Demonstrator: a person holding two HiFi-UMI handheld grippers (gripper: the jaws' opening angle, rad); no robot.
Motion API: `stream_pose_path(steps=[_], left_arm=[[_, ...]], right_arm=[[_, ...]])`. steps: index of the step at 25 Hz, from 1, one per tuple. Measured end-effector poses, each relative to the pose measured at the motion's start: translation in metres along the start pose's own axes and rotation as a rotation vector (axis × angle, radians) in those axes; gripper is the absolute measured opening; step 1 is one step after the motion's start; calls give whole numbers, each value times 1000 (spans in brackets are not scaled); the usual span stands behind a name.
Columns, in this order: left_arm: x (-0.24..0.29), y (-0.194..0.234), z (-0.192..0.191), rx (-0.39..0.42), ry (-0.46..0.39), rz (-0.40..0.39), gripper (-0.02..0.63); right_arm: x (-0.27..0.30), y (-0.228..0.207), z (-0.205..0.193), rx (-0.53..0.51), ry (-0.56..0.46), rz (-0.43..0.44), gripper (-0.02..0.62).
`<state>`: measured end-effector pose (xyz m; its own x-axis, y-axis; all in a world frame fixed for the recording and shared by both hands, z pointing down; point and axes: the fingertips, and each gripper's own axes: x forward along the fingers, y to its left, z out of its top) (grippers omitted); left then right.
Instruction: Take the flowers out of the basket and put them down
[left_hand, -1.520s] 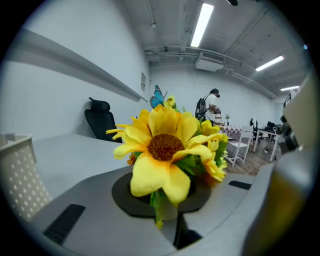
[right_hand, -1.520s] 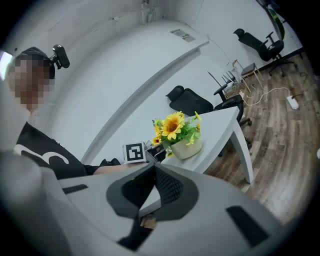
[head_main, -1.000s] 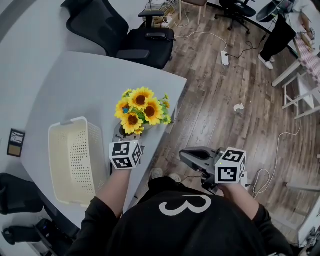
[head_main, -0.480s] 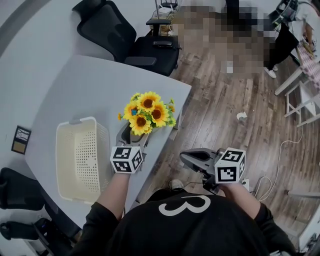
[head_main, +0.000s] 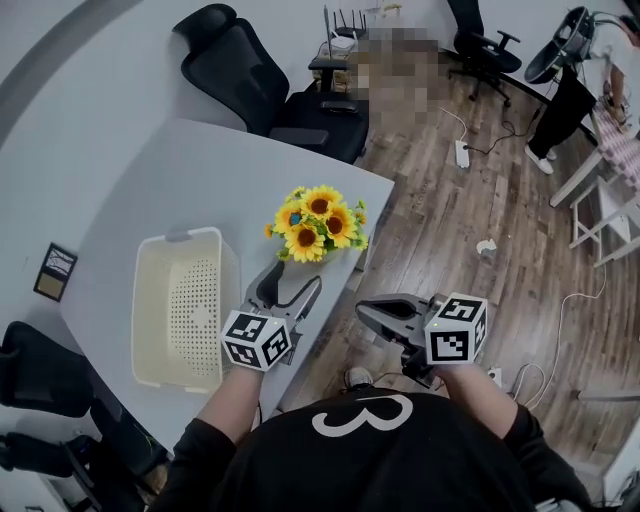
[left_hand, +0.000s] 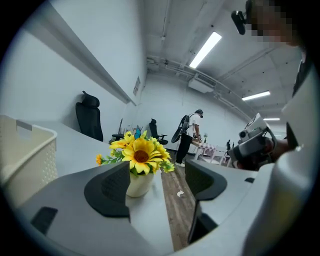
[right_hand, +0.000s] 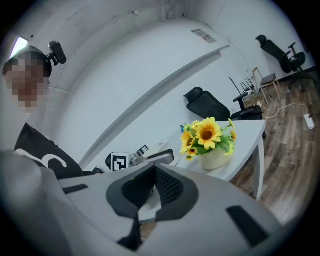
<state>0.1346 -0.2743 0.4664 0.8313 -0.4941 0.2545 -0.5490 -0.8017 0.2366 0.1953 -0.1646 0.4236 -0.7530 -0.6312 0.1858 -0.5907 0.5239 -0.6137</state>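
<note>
Over the table (head_main: 170, 190), left fingers (left_hand: 107, 192) just opened empty; right fingers (right_hand: 170, 187) closed over floorboards (head_main: 450, 250).

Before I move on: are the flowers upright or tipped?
Upright. The flowers stand in their pot on the table, beside the basket, blooms up.

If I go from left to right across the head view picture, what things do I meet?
Small dark square card → cream plastic basket → bunch of yellow sunflowers → right gripper, its jaws together.
</note>
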Motion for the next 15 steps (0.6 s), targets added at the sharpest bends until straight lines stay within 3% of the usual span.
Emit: stream_pose_path(steps=[5,10,15], left_arm=[[-52,-40,29,-16,-56,-120,336],[-112,-82,55,-18,-106,-188,334],[-163,-115,63,-42,-104,-276,267]], right_arm=[[3,39,4,-57,-38,-7,8],[-1,89,-2,-97,-70,-9,8],[-3,127,-20,-122,-83,-17,8]])
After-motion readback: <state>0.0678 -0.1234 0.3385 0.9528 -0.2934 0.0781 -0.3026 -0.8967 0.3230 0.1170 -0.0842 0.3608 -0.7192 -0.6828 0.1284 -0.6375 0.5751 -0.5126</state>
